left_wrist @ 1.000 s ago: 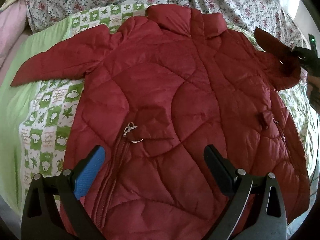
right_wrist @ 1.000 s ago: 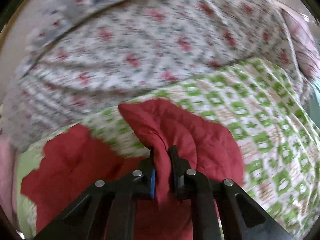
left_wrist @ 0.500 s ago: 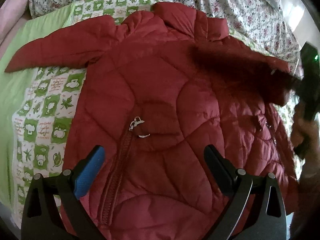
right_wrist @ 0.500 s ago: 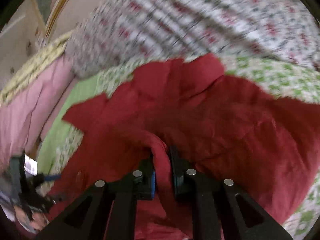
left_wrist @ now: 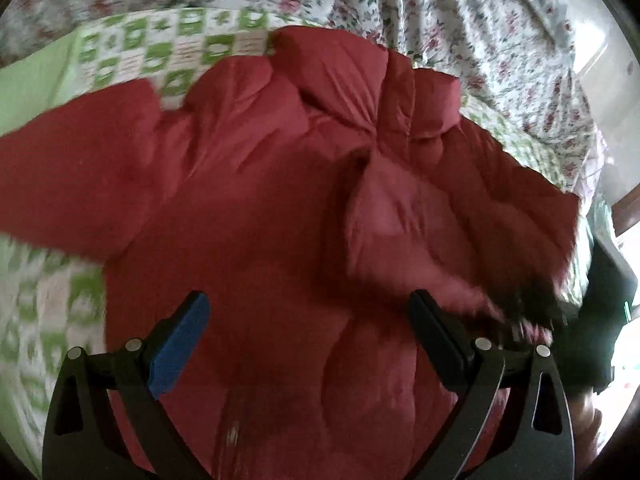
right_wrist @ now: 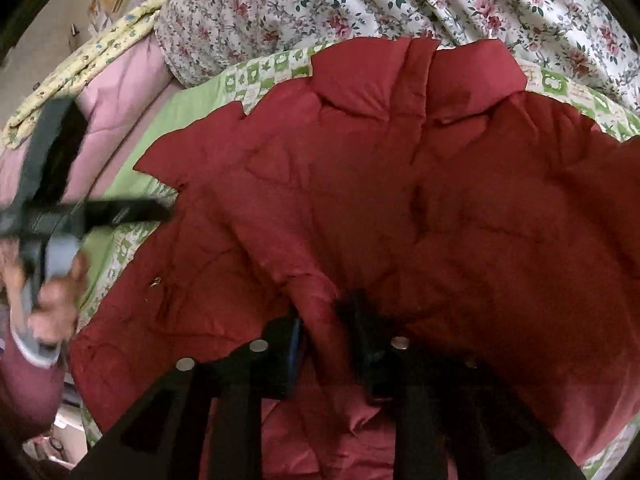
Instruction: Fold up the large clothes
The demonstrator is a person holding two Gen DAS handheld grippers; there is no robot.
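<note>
Red quilted jacket [left_wrist: 280, 208] lies spread on a bed, filling the middle of both views, its collar [left_wrist: 380, 76] toward the top of the frame. Under it is a green-and-white checked sheet [left_wrist: 176, 48], showing at the upper left of the left wrist view, and beyond that a floral quilt [left_wrist: 460, 12] across the top. One sleeve [left_wrist: 72, 168] stretches out to the left edge of the left wrist view. The other sleeve [right_wrist: 320, 308] is folded in over the body of the jacket, running from the right toward the lower middle of the right wrist view.

Left claw [left_wrist: 308, 336] hangs above the jacket's lower front with its jaws wide apart and nothing between them; one pad is blue. In the right wrist view it appears blurred at the left edge, held in a hand [right_wrist: 52, 292] with a dark red cuff.

Right claw [right_wrist: 328, 340] sits at the lower middle of its own view, with the end of the folded sleeve between its jaws. The jaws have just been opening, and a narrow gap shows beside the cloth, so the pads no longer pinch it. A pink blanket [right_wrist: 120, 92] and a yellow patterned edge lie at the upper left of that view.
</note>
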